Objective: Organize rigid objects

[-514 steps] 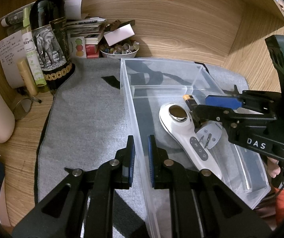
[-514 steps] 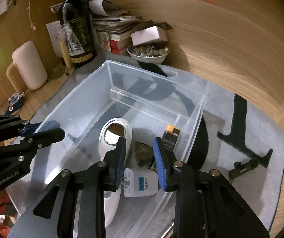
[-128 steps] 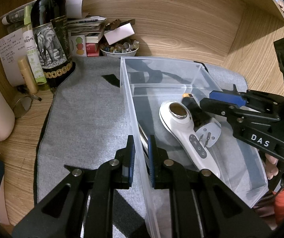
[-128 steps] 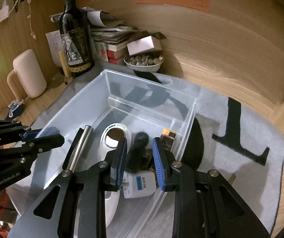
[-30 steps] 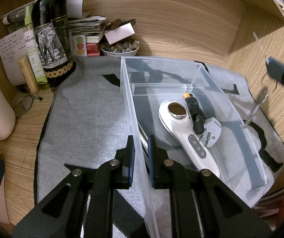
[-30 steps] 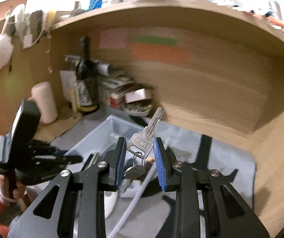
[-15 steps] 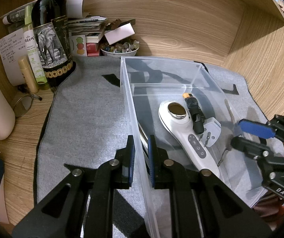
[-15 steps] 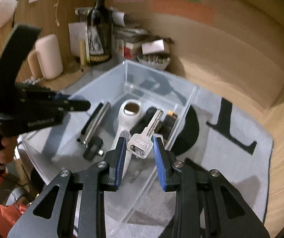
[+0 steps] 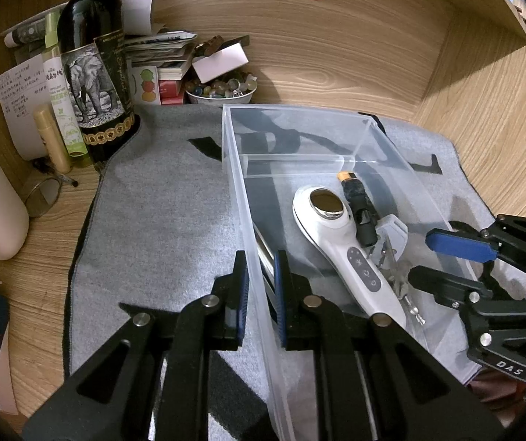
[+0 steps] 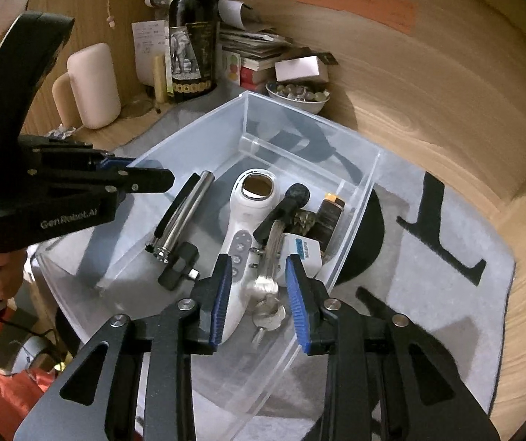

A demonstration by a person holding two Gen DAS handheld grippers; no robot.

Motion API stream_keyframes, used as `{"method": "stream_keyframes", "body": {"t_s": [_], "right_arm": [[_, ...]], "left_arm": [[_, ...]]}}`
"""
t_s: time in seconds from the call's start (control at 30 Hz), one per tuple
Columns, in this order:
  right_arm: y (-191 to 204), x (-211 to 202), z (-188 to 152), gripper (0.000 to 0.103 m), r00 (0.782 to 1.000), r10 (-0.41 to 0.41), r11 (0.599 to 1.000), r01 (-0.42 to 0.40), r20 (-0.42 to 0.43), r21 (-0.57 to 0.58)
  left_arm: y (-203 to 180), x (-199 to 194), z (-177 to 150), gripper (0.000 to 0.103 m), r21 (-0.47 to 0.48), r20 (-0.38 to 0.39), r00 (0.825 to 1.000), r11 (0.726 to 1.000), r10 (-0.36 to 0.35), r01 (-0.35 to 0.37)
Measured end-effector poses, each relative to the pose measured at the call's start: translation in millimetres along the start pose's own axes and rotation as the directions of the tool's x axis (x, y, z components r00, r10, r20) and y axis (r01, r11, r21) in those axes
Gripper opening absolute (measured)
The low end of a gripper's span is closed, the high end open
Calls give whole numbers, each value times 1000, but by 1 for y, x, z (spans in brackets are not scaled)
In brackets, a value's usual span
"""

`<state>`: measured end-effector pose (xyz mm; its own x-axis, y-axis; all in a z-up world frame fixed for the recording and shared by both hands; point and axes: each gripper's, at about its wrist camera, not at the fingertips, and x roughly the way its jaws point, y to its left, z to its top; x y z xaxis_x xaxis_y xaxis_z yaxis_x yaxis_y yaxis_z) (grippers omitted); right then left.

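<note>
Here, wood-panelled desk nook, wine bottle [image 9: 93,62] far left, grey mat [image 9: 160,220] under clear bin [image 10: 369,191]: left gripper [image 9: 259,286] pinches the bin's wall, right gripper [image 10: 259,290] is parted, empty, above keys [image 10: 266,294] lying inside.

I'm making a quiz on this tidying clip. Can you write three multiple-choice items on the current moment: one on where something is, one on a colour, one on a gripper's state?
1. Where do the keys lie?
A. on the grey mat
B. inside the clear bin
C. in the bowl of stones

2. What colour are the pads on the right gripper?
A. blue
B. red
C. green

3. How does the left gripper stand?
A. wide open above the bottle
B. clamped on the white device
C. closed on the bin wall

Answers: B, the keys rest on the floor of the clear bin, below the open right gripper; A, both pads show blue; C, its fingers straddle the wall.
</note>
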<state>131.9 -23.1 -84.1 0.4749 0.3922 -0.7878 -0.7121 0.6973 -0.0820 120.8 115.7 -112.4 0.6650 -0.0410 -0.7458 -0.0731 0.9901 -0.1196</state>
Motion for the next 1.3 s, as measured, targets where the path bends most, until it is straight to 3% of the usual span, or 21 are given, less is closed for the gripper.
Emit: {"method": "stream_keyframes", "body": {"t_s": [0.2, 0.3, 0.37, 0.47, 0.6, 0.73, 0.87, 0.97, 1.17, 1.3], "right_arm": [[-2, -21, 5, 47, 997, 1, 1000, -3, 79, 25], [-4, -35, 9, 48, 992, -8, 999, 4, 127, 39], [-7, -44, 11, 49, 988, -16, 998, 8, 156, 55], [-10, -59, 11, 63, 977, -37, 997, 21, 209, 79], [-13, -76, 10, 66, 963, -60, 994, 33, 264, 104], [-16, -97, 7, 82, 940, -93, 989, 48, 328, 142], [-16, -116, 2, 89, 915, -141, 982, 82, 379, 169], [-15, -128, -3, 102, 895, -171, 978, 101, 412, 185], [-9, -151, -13, 103, 852, -234, 967, 153, 468, 205], [-7, -160, -20, 103, 831, -258, 961, 166, 493, 223]], "left_arm": [[1, -5, 0, 12, -2, 12, 1000, 1000, 13, -13], [3, -12, 3, 13, -7, 22, 1000, 1000, 12, -12], [2, -20, 4, 14, 2, 42, 999, 1000, 25, -25], [-1, -34, 5, 21, 18, 81, 996, 999, 40, -42], [-9, -61, 7, 21, 32, 160, 987, 999, 32, -37], [-23, -91, 6, 38, 55, 255, 967, 998, 19, -34], [-38, -116, 3, 57, 80, 346, 938, 995, 28, -59], [-47, -131, -1, 72, 90, 402, 915, 994, 23, -65], [-57, -155, -9, 98, 84, 484, 875, 995, 14, -62], [-63, -166, -16, 102, 78, 530, 848, 995, 17, -69]]}}
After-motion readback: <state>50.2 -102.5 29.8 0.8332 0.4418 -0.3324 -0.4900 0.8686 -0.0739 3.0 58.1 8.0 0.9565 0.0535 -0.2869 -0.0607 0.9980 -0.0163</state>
